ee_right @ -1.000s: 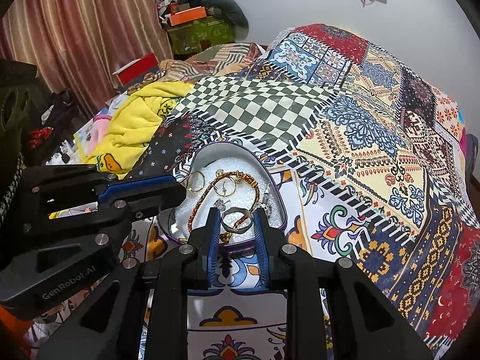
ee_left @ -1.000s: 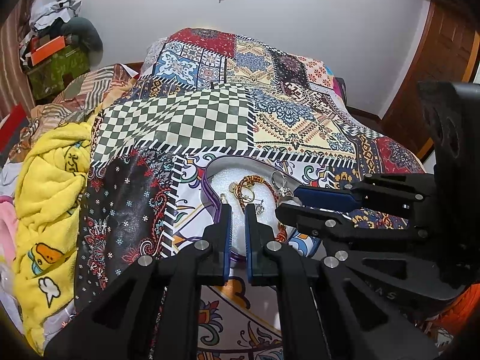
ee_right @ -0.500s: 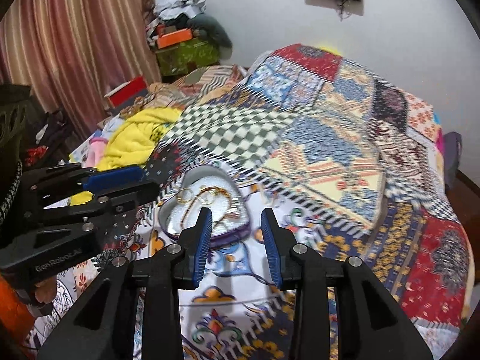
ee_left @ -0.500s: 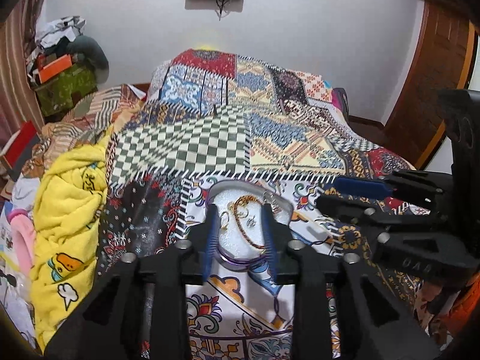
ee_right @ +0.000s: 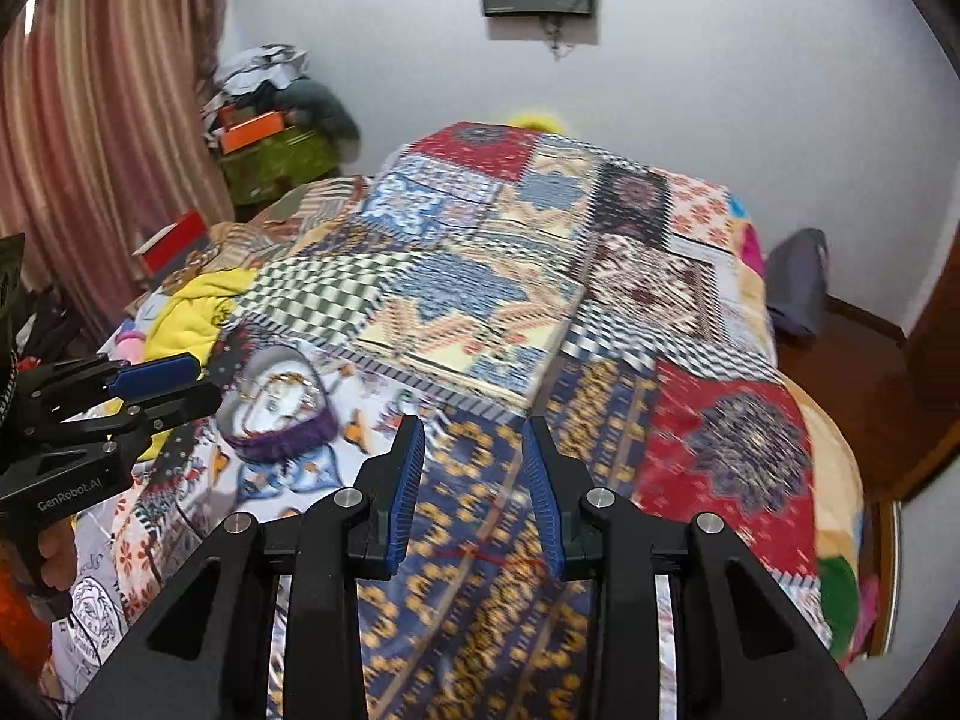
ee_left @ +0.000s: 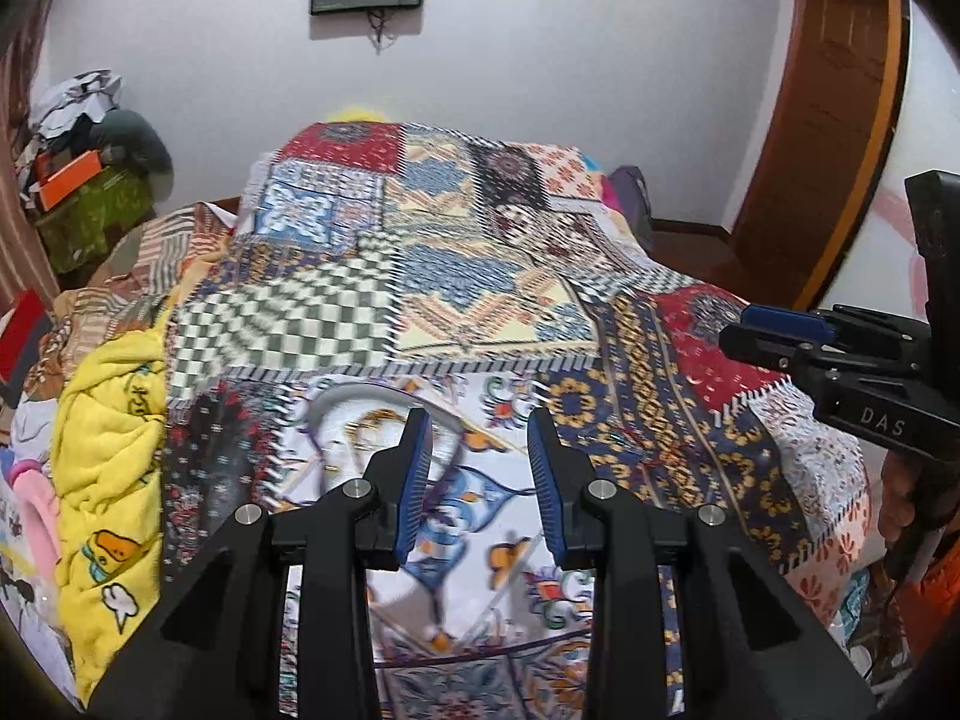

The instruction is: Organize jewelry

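Yellow blanket (ee_left: 108, 468), left edge of the left-wrist frame, bunched. Heart-shaped jewelry tin (ee_right: 277, 414), lower left of the right-wrist frame, on the patchwork bedspread (ee_right: 492, 300); contents blurred, gold loops only. Left gripper (ee_left: 479, 468): jaws apart, empty, partly hiding the tin. Right gripper (ee_right: 473, 468): jaws apart, empty, over bare bedspread. Bed edge drops away at right.

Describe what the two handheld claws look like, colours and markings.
Both the left claw and the right claw are angular black plastic with silver screws and ribbed blue pads. White lettering: "GenRobot.AI" on the left, "DAS" on the right.
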